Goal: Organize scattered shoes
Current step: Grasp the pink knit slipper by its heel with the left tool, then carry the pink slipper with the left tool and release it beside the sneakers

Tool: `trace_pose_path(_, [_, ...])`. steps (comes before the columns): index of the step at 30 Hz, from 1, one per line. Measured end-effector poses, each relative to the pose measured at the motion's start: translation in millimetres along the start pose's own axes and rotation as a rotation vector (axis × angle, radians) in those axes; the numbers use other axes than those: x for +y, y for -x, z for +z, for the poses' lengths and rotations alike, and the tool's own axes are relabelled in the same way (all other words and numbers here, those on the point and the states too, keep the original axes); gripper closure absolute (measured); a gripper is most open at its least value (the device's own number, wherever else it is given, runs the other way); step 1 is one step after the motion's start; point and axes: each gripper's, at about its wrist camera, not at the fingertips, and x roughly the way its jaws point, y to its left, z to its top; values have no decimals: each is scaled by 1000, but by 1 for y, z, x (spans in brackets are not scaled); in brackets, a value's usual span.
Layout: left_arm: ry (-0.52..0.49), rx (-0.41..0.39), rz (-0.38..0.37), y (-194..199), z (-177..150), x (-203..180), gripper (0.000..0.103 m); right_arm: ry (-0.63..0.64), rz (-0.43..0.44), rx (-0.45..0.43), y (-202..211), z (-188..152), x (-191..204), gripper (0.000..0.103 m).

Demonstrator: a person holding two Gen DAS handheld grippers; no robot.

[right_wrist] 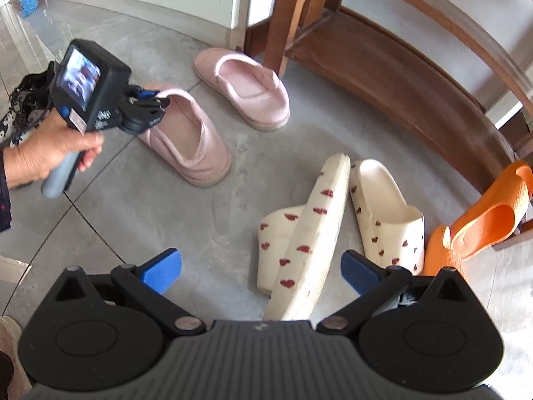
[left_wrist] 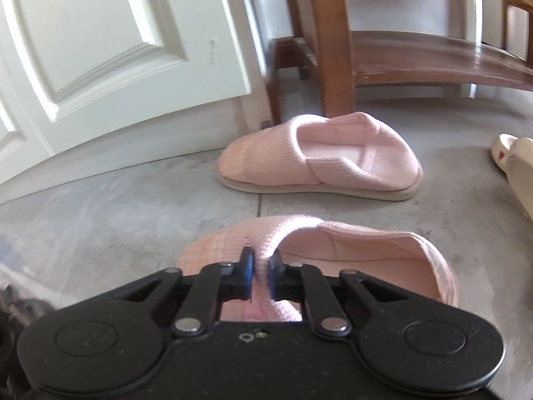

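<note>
So, a grey stone-look tiled floor (right_wrist: 173, 220) is seen everywhere, bordered at the far side by a white panelled door (left_wrist: 100, 50) and a brown wooden bench-style rack with a low shelf (right_wrist: 383, 76). No shoe has been put on that shelf; everything is lying on the floor in front of it.

Two pink waffle-knit fabric slippers are found near the door-side end of the rack: the far pink slipper (right_wrist: 246, 90) is parked right by the rack's leg, and the near pink slipper (left_wrist: 349, 256) is lying just beside it, not touching.

A pair of cream rubber slides with red lip prints (right_wrist: 333, 226) is dumped near the middle of the floor, one tipped on its edge against the other. An orange rubber clog (right_wrist: 483, 216) is leaned at the rack's other end.

The left tongs (left_wrist: 261, 263), held in a hand (right_wrist: 53, 153), are clenched on the upper edge of the near pink slipper. The right tongs (right_wrist: 261, 273) are spread wide, hung over the cream slides with nothing gripped.
</note>
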Motion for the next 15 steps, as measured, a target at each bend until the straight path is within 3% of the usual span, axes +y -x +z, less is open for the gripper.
trace_pose_path(5, [240, 81, 19, 28, -21, 28, 98, 14, 33, -27, 0, 4, 4, 0])
trace_pose_path(9, [373, 135, 42, 57, -52, 53, 97, 35, 52, -54, 1, 7, 9, 0])
trace_pose_path(12, [489, 216, 15, 85, -85, 73, 95, 50, 71, -69, 0, 9, 13, 0])
trace_pose_path(15, [519, 287, -44, 98, -103, 76, 89, 67, 84, -75, -2, 11, 18, 0])
